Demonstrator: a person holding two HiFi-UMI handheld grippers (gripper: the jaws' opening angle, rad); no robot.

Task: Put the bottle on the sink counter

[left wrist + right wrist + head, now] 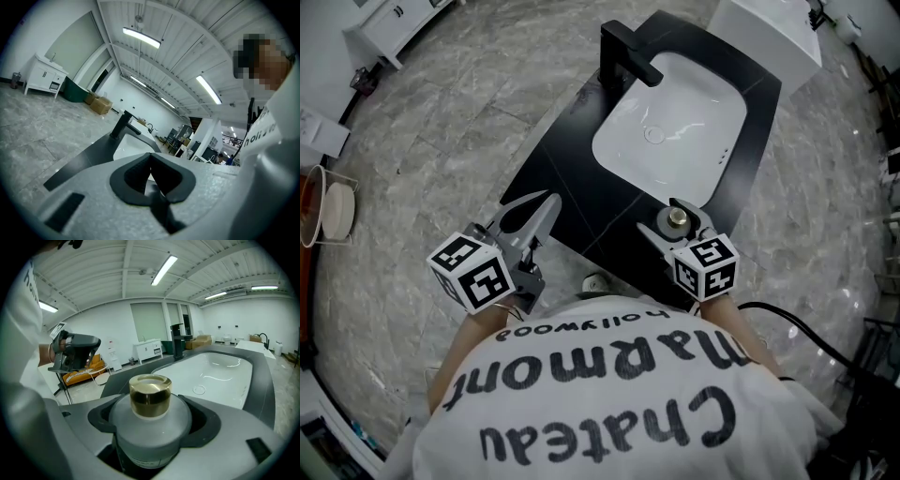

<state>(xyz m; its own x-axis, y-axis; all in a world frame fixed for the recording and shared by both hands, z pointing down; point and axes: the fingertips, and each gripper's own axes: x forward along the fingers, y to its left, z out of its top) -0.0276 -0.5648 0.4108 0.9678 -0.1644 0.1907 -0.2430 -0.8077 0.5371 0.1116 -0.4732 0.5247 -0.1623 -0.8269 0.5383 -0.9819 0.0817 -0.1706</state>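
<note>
A frosted bottle (678, 217) with a gold cap (150, 394) stands upright between the jaws of my right gripper (673, 225), which is shut on it over the near right corner of the black sink counter (553, 187). Whether the bottle's base touches the counter is hidden. The white basin (670, 122) and the black faucet (623, 52) lie beyond it. My left gripper (549, 199) hovers at the counter's near left edge, its pads meeting at the tips with nothing between them (150, 157).
Grey marble floor surrounds the counter. A white cabinet (394, 23) stands at the far left and a white unit (769, 28) behind the sink. A wire stand with a round dish (333, 211) is at the left. A black cable (806, 328) trails at the right.
</note>
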